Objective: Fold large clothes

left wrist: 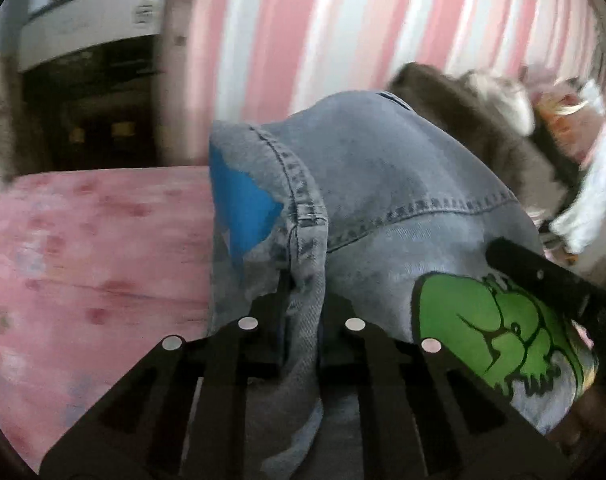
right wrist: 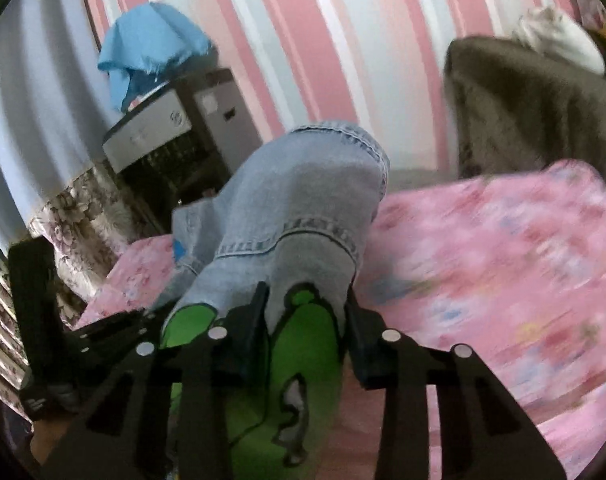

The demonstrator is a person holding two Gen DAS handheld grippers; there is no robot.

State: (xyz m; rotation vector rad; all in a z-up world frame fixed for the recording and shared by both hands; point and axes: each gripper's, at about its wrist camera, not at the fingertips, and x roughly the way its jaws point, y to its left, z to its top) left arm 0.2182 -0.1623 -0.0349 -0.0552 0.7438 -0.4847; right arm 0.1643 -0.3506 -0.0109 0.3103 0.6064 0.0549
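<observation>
Holding a denim jacket (left wrist: 383, 184) up off the bed (left wrist: 83, 240), both tools are gripping it near one edge, so the fold looks barely begun. The left tool (left wrist: 301, 308) is pinched nearly shut on a seamed strip of denim that runs down between its jaws. The right tool (right wrist: 303, 316) stands partly closed, with the cloth bearing a green patch (right wrist: 299, 360) bunched between its jaws; the pads seem to press on it, though blur makes the contact hard to confirm. The jacket hangs as a rumpled hump in front of both cameras, above the pink bedspread, with a blue patch (left wrist: 239, 204) showing on one side. No neat crease or stacked layer shows anywhere. Judging from this, the garment has been picked up and perhaps is being brought over itself, but laying it flat, squaring the halves and smoothing them is all left to do. A brown blanket (right wrist: 535, 108) lies further back on the bed.
</observation>
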